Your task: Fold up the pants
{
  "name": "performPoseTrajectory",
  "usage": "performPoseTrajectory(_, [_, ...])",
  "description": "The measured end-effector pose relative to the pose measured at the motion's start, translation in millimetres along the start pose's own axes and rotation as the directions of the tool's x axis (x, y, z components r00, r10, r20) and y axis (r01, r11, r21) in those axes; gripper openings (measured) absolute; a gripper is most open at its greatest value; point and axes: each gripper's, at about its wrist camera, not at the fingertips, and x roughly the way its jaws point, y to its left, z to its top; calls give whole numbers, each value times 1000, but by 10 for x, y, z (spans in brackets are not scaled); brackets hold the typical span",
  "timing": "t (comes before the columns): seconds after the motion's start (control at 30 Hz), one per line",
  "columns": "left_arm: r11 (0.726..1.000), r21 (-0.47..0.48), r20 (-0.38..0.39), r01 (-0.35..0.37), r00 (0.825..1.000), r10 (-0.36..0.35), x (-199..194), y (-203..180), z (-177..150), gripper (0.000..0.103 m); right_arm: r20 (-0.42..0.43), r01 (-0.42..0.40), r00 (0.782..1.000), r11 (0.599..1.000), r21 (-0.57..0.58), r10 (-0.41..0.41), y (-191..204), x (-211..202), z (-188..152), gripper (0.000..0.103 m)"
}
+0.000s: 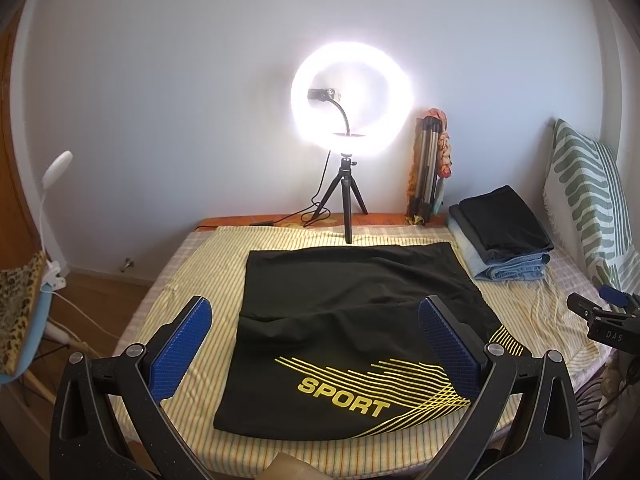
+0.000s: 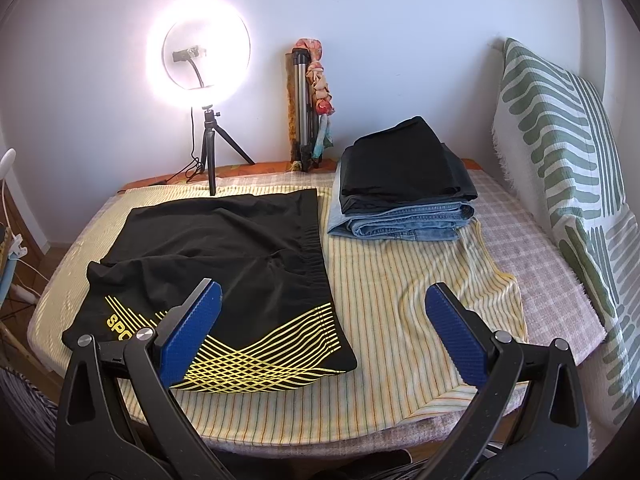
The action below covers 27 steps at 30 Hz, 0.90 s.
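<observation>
We see the black pants [image 1: 352, 332] lying flat mid-bed on a striped sheet [image 1: 192, 272], already doubled over, with the yellow "SPORT" print at the near end. In the left wrist view, bare sheet runs along the pants at 9 o'clock, out to the bed's left edge. In the right wrist view there is open sheet [image 2: 400, 300] from 3 to 5 o'clock of the pants, wrinkled near its right hem.

At 1 o'clock from the pants sits a stack [image 2: 404, 196] of folded clothes, dark ones on top of jeans, just beside the pants' far corner. A ring light [image 1: 352, 98] on a tripod stands at 12 o'clock, one foot just beyond the far hem. A pillow [image 2: 560, 168] leans at 3 o'clock.

Our left gripper [image 1: 316, 348] hangs over the near part of the pants, jaws wide apart, holding nothing. Our right gripper [image 2: 324, 328] is likewise spread wide and empty, over the pants' right edge.
</observation>
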Motion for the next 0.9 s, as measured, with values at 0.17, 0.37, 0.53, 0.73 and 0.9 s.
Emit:
performPoseTrajectory(0.17, [1000, -1, 0, 0, 1000, 0, -12, -6, 5, 103, 2, 0, 1000, 1000, -1, 0, 11, -2, 0, 103])
performPoseTrajectory(0.37, [1000, 1, 1, 3, 1000, -3, -9, -12, 10, 103, 1, 0, 1000, 1000, -1, 0, 14, -3, 0, 103])
performPoseTrajectory(0.53, [1000, -2, 2, 5, 1000, -5, -9, -13, 30, 103, 3, -1, 1000, 1000, -1, 1, 20, -3, -3, 103])
performPoseTrajectory(0.73, [1000, -2, 1, 8, 1000, -8, -11, -5, 44, 103, 1, -1, 1000, 1000, -2, 1, 29, -2, 2, 103])
performPoseTrajectory(0.9, [1000, -3, 2, 6, 1000, -6, -20, 0, 51, 103, 3, -3, 1000, 1000, -4, 3, 63, -6, -3, 103])
